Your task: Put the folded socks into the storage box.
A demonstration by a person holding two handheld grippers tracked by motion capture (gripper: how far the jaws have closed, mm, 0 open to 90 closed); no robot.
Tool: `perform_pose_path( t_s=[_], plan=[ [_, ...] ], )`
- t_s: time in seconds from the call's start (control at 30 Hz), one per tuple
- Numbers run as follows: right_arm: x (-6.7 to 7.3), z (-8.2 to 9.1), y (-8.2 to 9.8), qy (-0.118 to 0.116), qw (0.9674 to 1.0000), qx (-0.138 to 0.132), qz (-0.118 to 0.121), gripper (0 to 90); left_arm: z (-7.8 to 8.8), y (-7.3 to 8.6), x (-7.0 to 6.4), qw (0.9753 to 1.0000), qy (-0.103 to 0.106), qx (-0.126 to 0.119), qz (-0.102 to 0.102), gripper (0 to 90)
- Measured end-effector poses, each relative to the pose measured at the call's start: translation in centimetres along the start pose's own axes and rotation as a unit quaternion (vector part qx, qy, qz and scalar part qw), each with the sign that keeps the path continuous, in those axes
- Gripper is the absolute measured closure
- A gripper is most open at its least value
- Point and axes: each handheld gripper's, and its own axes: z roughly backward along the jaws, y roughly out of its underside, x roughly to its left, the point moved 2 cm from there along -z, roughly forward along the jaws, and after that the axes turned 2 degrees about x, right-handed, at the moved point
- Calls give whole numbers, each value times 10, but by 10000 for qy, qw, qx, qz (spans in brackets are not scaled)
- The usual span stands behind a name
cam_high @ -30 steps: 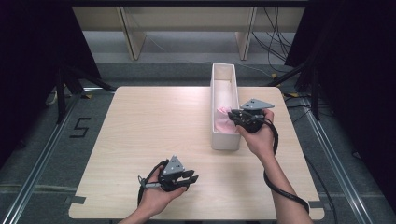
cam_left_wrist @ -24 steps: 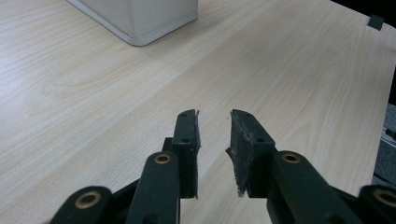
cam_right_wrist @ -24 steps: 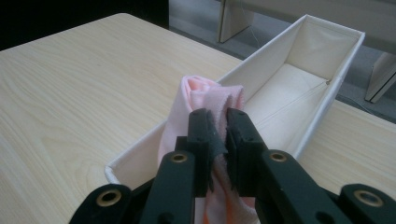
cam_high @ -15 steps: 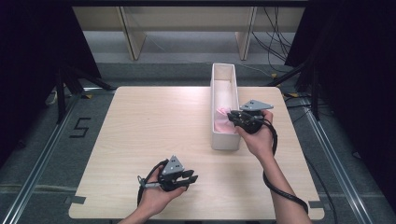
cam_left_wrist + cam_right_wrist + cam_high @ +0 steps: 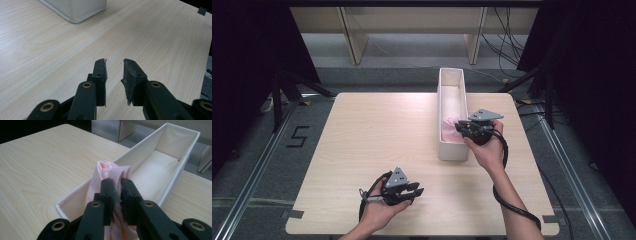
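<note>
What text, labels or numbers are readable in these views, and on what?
"5": black mark on the grey floor left of the table, in the high view.
No print readable on the white box, the pink cloth, the left tool or the right tool.

Light wood worktop (image 5: 377,150) on grey floor (image 5: 257,165) marked "5" (image 5: 298,136); black curtains (image 5: 247,50) both sides, cables (image 5: 504,47) back right.
</note>
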Motion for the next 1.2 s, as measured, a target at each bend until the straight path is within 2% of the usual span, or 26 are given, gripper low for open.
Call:
perform_pose_path(
  t_s=[0.13, 0.17, 0.2, 0.27, 0.3, 0.37, 0.5, 0.53, 0.6, 0.67, 0.73, 0.8, 0.87, 0.9, 0.93, 1.0, 1.03, 1.1, 1.13, 1.17, 1.2],
  plan=[
    [0, 0, 2, 1, 10000, -17, 11, 805, -1, 1, -1, 10000, -39, -46, 24, 712],
    [-1, 0, 2, 8, 10000, -22, 75, 804, -1, 1, -1, 10000, -38, -29, 21, 711],
    [0, 0, 3, 15, 10000, 5, -38, 804, -1, 1, -1, 10000, -38, -29, 21, 711],
    [1, 0, 3, -44, 10000, 38, -46, 804, -1, 1, 0, 10000, -35, -14, -26, 710],
    [0, -1, 4, -25, 10000, 34, 36, 804, 0, 1, 0, 10000, -40, 8, -34, 711],
    [-1, -1, 4, -4, 10000, 33, 33, 804, -1, 1, 0, 10000, -42, -39, 26, 711],
    [2, -2, 7, -79, 9999, 38, -137, 804, -1, 1, 0, 10000, -44, -35, 22, 711],
    [0, -2, 6, -84, 10000, 41, -18, 804, -1, 1, 0, 10000, -43, -30, 26, 711],
    [0, -2, 7, -41, 10000, 51, -3, 804, 0, 1, 0, 10000, -46, -21, 12, 711],
    [1, -2, 7, -144, 9999, 54, -74, 803, -1, 1, 0, 10000, -43, -21, 12, 711],
    [0, -2, 7, -196, 9998, 76, -34, 803, 0, 2, 0, 10000, -26, -11, 11, 710],
    [0, -1, 8, -130, 9999, 105, -24, 802, 0, 2, 0, 10000, -6, 2, 13, 710],
    [3, 0, 9, -174, 9994, 171, -230, 801, 0, 2, 0, 10000, -11, -8, 8, 709],
    [3, 0, 9, -174, 9994, 171, -230, 801, 0, 2, 0, 10000, -11, -8, 8, 709],
    [1, 0, 9, -131, 9998, 134, -103, 801, 0, 2, 0, 10000, -10, -8, 11, 709],
    [1, 0, 9, -141, 9997, 141, -102, 801, -1, 2, 0, 10000, -29, -35, 34, 709],
    [3, -1, 10, -156, 9996, 160, -197, 800, -1, 2, 0, 10000, -36, -26, 28, 709],
    [3, -1, 10, -185, 9995, 173, -177, 799, -1, 2, 0, 10000, -18, -11, 10, 709],
    [5, 0, 11, -182, 9992, 214, -281, 798, 0, 2, 0, 10000, -1, 4, 12, 709],
    [4, -1, 11, -180, 9994, 190, -220, 798, -1, 2, 0, 10000, -6, -2, 14, 709],
    [4, -2, 11, -251, 9992, 161, -257, 797, -1, 2, 0, 10000, -3, -2, 18, 709]
  ],
)
